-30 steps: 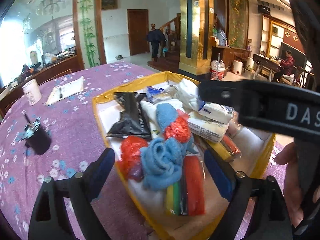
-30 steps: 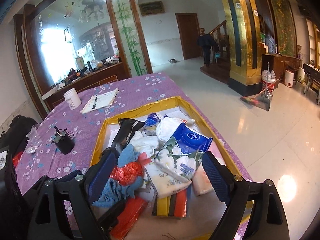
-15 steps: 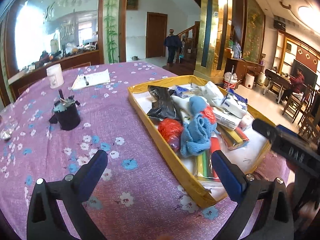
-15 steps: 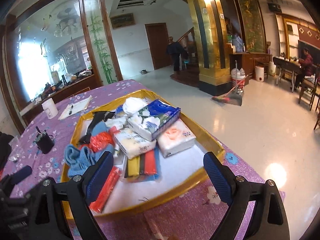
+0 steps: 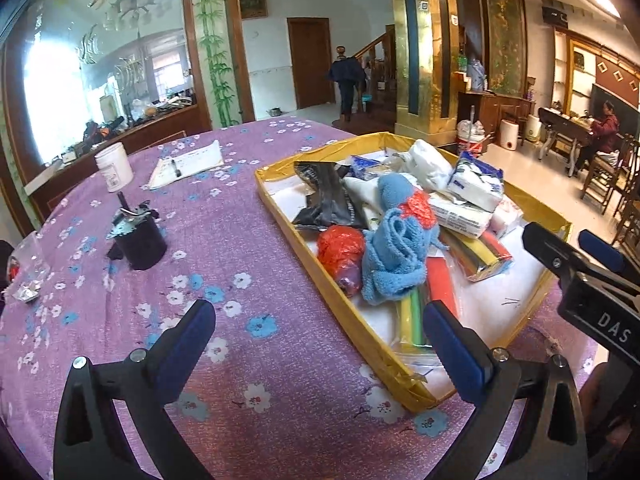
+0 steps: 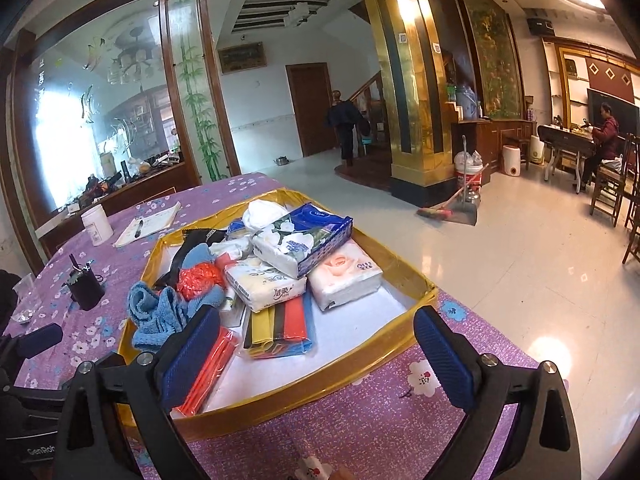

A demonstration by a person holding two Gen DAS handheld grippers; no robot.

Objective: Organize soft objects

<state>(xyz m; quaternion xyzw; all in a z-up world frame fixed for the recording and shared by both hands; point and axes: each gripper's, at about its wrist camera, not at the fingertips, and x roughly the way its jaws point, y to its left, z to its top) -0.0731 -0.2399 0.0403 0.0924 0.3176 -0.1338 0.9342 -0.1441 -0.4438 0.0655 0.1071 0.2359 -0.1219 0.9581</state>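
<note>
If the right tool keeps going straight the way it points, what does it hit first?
Probably the gold tray's near rim, then the colored sheet pack just inside. The right tool is open; its height above the rim is unclear.

The left claw [image 5: 320, 350] hangs wide apart and empty over the purple flowered counter [image 5: 240, 248], near the gold-rimmed tray [image 5: 280, 204]. In the tray, a blue towel [image 5: 396, 256] lies heaped over an orange mesh bag [image 5: 340, 248], tissue packs [image 5: 474, 184] behind. A dark cup [image 5: 140, 236] stands far left.
</note>
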